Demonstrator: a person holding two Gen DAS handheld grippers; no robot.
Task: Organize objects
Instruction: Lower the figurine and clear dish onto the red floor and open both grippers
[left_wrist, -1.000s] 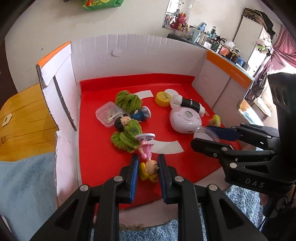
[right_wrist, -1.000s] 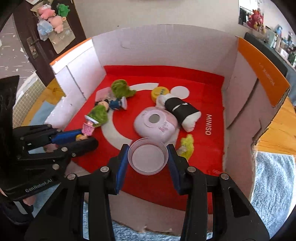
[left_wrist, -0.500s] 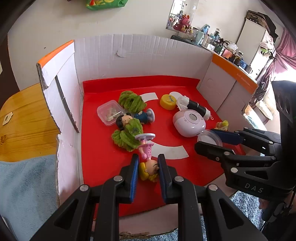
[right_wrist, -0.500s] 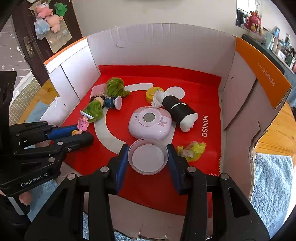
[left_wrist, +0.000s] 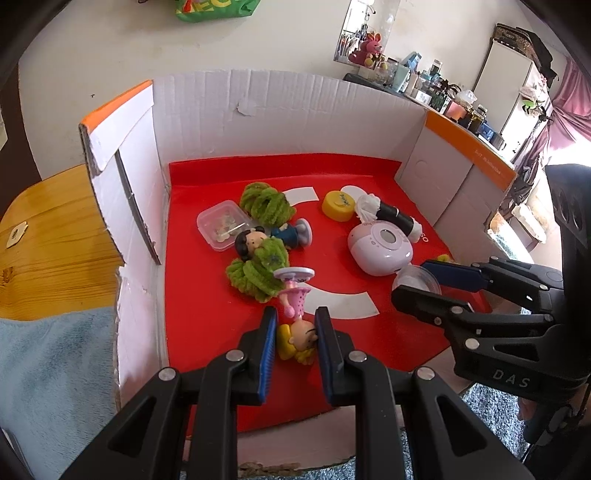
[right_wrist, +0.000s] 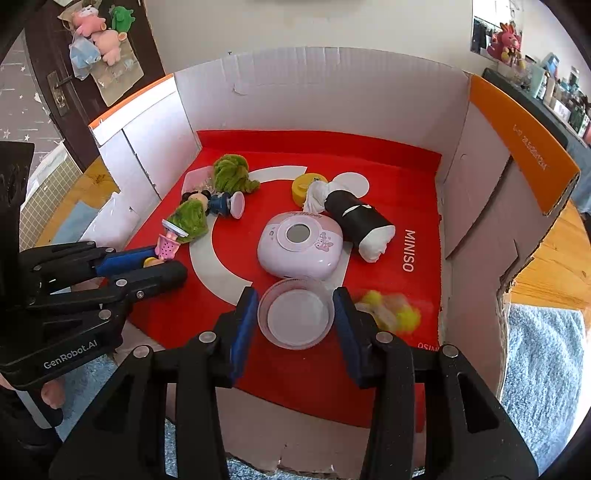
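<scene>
An open cardboard box with a red floor holds the objects. In the left wrist view my left gripper is shut on the yellow-haired head of a small doll in a pink dress, lying near the box's front edge. The right gripper straddles a clear round container that rests on the red floor. Its jaws are opening, and thin gaps show between the pads and the container's rim. The left wrist view shows that container between the right gripper's fingers.
Inside the box lie a pink round device, a black-and-white roll, a yellow cap, green fuzzy bundles, a dark-haired figure, a clear square box and a blurred yellow fluffy piece. Carpet lies in front.
The right gripper's jaws have spread away from the clear round container, which they gripped before. The yellow fluffy piece beside it now looks blurred. The left gripper keeps its hold on the doll.
</scene>
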